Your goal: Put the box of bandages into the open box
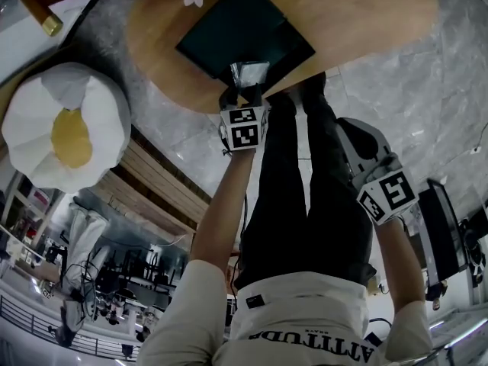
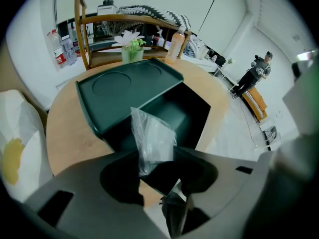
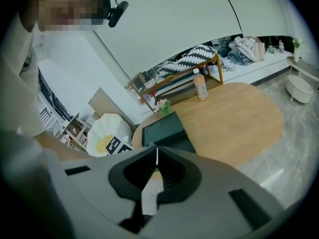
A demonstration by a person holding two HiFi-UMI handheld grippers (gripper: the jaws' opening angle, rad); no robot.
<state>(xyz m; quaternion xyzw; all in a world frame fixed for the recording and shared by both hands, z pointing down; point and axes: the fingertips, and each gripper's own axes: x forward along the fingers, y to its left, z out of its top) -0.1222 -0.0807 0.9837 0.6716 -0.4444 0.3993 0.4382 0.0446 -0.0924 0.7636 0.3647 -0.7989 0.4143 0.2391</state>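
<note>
A dark green open box (image 1: 244,33) with its lid folded back sits on a round wooden table (image 1: 366,14). My left gripper (image 1: 245,97) hangs over the box's near edge. In the left gripper view, the bandage pack (image 2: 152,141), in shiny clear wrap, stands upright between the jaws of the left gripper (image 2: 157,156) above the box's dark inside (image 2: 187,116). The jaws stand apart on either side of it and do not press it. My right gripper (image 1: 354,132) hangs low beside the person's legs, away from the table. In its own view, the right gripper (image 3: 156,153) has its tips together with nothing in them.
A white and yellow egg-shaped cushion (image 1: 65,124) lies left of the table. A small flower pot (image 2: 132,46) and an orange bottle (image 2: 175,44) stand at the table's far side before a wooden shelf (image 2: 99,24). A person (image 2: 254,73) stands far off.
</note>
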